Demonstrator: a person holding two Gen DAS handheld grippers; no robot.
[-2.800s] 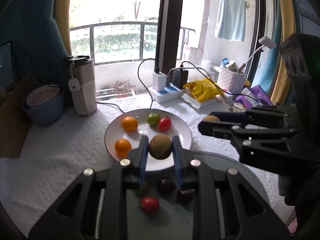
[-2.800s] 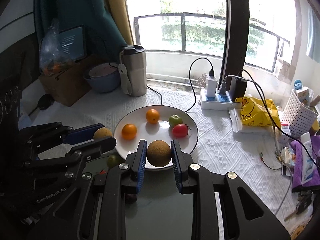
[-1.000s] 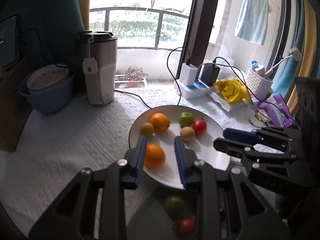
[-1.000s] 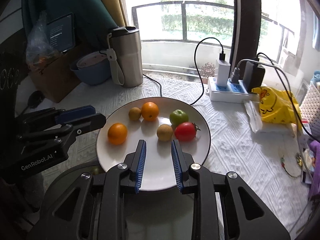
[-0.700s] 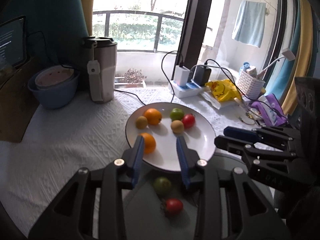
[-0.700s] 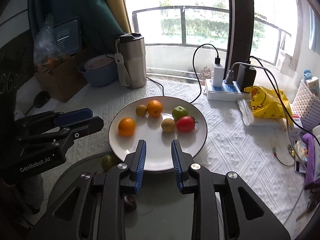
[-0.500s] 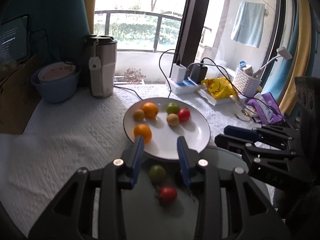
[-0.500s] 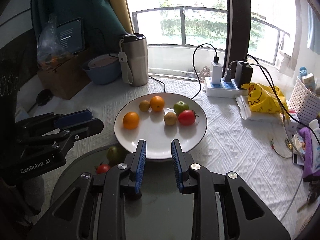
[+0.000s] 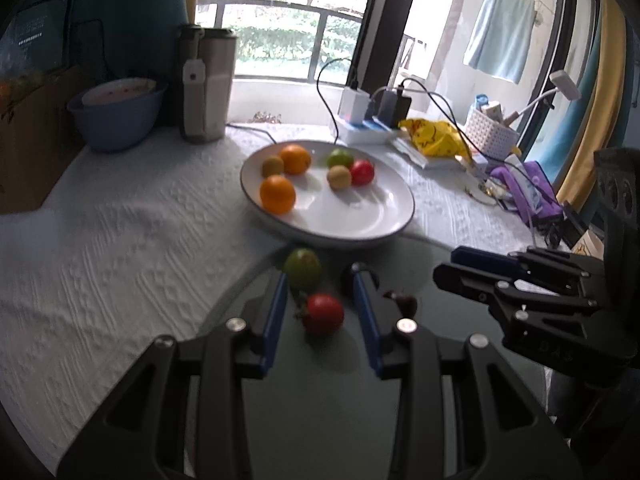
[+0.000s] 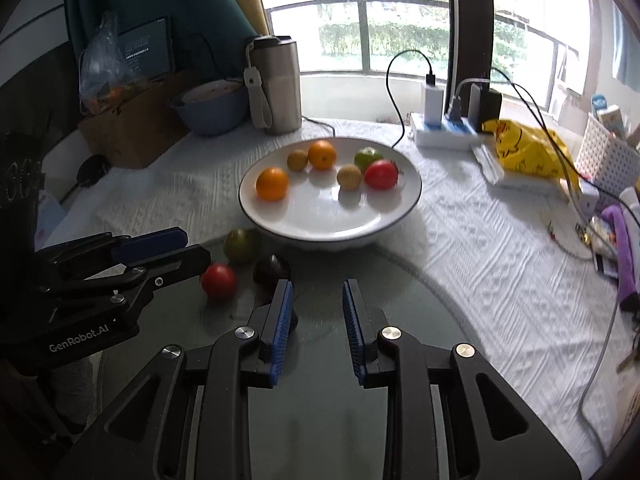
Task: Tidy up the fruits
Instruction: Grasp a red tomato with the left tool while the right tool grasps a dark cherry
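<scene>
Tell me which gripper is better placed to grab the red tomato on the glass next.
Left. The left gripper has the red tomato right between its fingers, empty and open enough to take it. The right gripper points at bare glass, with the tomato off to its side.

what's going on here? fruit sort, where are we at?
A person holds a gripper in each hand over the dark tray. The white plate holds six fruits. A green fruit, a red tomato and a dark fruit remain on the tray. The left gripper brackets the tomato without pressing on it; the right gripper is empty.
</scene>
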